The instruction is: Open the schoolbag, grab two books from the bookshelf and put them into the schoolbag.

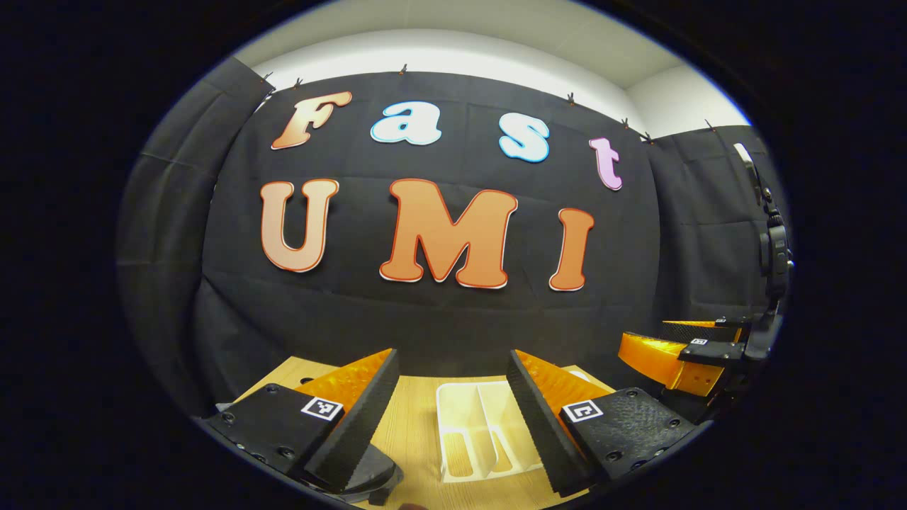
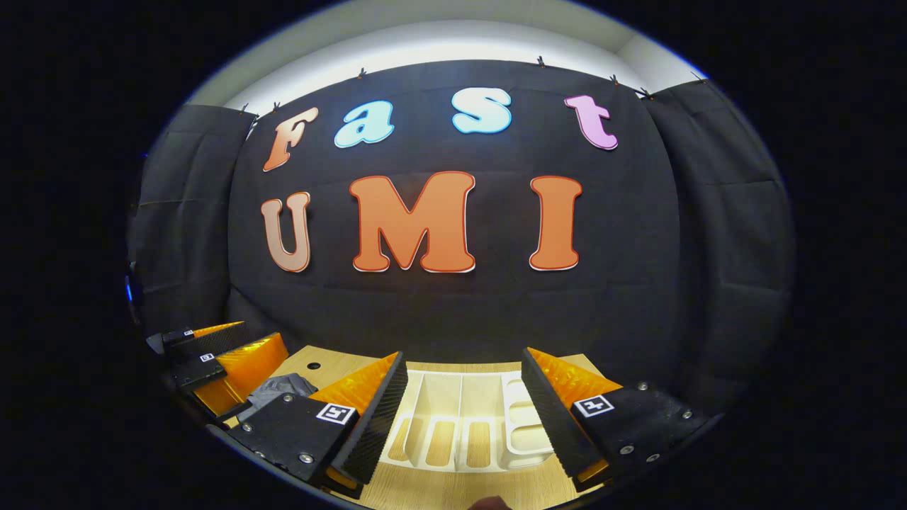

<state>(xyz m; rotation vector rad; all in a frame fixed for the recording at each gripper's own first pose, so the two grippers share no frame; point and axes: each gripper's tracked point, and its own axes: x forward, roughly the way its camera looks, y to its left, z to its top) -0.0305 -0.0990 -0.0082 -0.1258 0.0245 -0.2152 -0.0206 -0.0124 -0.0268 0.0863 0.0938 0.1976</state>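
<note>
A white slotted bookshelf rack stands on the wooden table straight ahead of my right gripper, which is open with nothing between its fingers. The slots I can see hold no books. My left gripper is also open and empty, with the same rack between and beyond its fingers. A crumpled grey fabric thing, probably the schoolbag, lies on the table left of the rack, just beside the left gripper. Far to the right in the left gripper view is the right gripper, fingers apart.
The booth's black cloth wall closes off the table's far edge right behind the rack. A small round hole marks the tabletop at the back left. A dark rounded object sits under my left finger, too cut off to identify.
</note>
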